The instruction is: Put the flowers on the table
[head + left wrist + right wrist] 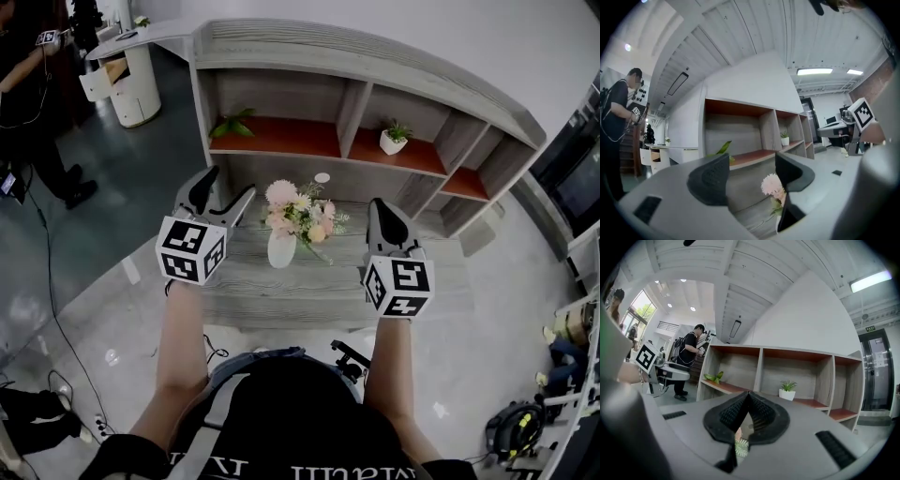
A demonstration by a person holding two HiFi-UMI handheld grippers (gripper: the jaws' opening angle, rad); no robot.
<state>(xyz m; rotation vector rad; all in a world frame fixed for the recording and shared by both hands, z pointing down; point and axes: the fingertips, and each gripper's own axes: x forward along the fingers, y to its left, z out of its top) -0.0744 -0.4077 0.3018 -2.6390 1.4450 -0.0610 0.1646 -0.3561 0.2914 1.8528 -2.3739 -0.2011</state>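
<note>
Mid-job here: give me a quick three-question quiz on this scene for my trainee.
1. True or false: the white vase of flowers stands on the table.
2. Left gripper and right gripper: whose tongs stand apart? A left, B right, C both.
3. Fill in: the small potted plant sits on the ____.
Key: 1 true; 2 A; 3 shelf.

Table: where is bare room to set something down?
The table is bare along its front strip, before the vase, and at its right end beyond the right gripper. The middle is crowded: the flowers stand there between that one and the left gripper.
</note>
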